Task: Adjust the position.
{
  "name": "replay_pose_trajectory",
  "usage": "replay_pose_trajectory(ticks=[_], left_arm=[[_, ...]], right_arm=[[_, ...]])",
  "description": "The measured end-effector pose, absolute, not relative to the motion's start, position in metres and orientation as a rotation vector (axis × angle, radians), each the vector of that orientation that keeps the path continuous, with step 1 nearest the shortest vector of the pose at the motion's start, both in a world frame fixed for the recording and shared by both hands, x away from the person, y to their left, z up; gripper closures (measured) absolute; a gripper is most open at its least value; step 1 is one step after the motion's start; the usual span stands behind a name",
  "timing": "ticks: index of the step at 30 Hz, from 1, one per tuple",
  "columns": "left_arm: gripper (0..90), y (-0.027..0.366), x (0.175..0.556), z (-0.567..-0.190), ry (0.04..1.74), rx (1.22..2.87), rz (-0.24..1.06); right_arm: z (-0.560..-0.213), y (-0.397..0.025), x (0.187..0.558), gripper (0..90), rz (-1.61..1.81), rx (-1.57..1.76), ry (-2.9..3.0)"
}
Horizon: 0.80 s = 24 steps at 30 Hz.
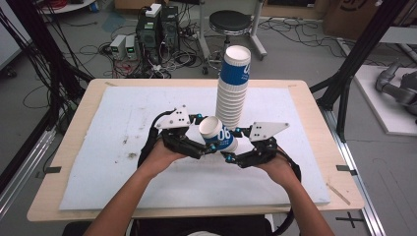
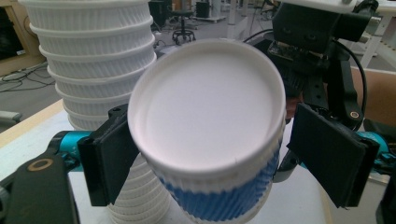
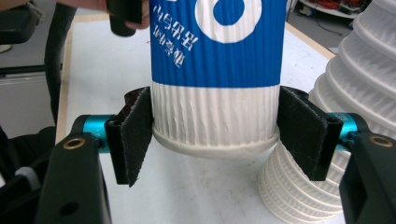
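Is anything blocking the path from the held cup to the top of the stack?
Nothing visible. The cup sits between both tongs beside the stack; the stack's top is open, well above it.

High cam overhead; tool cams close, share cup (image 1: 218, 133).

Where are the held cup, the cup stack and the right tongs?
held cup (image 1: 220, 135), high view, blue side wall.
cup stack (image 1: 232, 93), high view, ribbed white middle.
right tongs (image 3: 215, 133), right gripper view, midway between fingertips.
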State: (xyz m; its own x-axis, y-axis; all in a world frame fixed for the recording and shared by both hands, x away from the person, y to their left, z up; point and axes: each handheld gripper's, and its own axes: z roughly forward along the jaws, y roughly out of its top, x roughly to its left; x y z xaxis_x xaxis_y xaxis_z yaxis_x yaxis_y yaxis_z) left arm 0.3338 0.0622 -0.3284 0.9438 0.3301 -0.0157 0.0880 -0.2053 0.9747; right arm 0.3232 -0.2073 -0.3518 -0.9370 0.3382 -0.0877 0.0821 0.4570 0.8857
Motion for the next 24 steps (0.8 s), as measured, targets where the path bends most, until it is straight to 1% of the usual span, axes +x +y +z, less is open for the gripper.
replay_pose_trajectory(ticks=[3, 5, 9, 13, 14, 16, 17, 21, 24], left_arm=[[16.7, 0.062, 0.337, -0.327, 0.298, 1.806, 0.210], [17.4, 0.061, 0.340, -0.326, 0.282, 1.826, 0.172], [27.1, 0.063, 0.345, -0.328, 0.260, 1.791, 0.093], [29.0, 0.064, 0.345, -0.329, 0.254, 1.766, 0.080], [29.2, 0.065, 0.345, -0.329, 0.254, 1.757, 0.080], [29.4, 0.067, 0.344, -0.327, 0.256, 1.729, 0.117], [29.5, 0.069, 0.345, -0.326, 0.261, 1.712, 0.128], [29.8, 0.071, 0.344, -0.323, 0.259, 1.642, 0.135], [29.8, 0.067, 0.343, -0.324, 0.234, 1.621, 0.086]], right_arm=[[-0.352, -0.207, 0.323, 30.9, 1.478, 0.342, 2.470], [-0.351, -0.208, 0.323, 31.1, 1.469, 0.312, 2.485], [-0.354, -0.207, 0.323, 31.4, 1.450, 0.299, 2.524], [-0.355, -0.208, 0.324, 30.7, 1.453, 0.296, 2.532], [-0.354, -0.208, 0.323, 27.9, 1.459, 0.300, 2.527], [-0.354, -0.209, 0.324, 18.9, 1.502, 0.337, 2.485], [-0.354, -0.210, 0.324, 17.2, 1.541, 0.388, 2.454], [-0.361, -0.216, 0.329, 17.1, 1.690, 0.496, 2.415], [-0.363, -0.212, 0.327, 15.3, 1.733, 0.478, 2.393]])
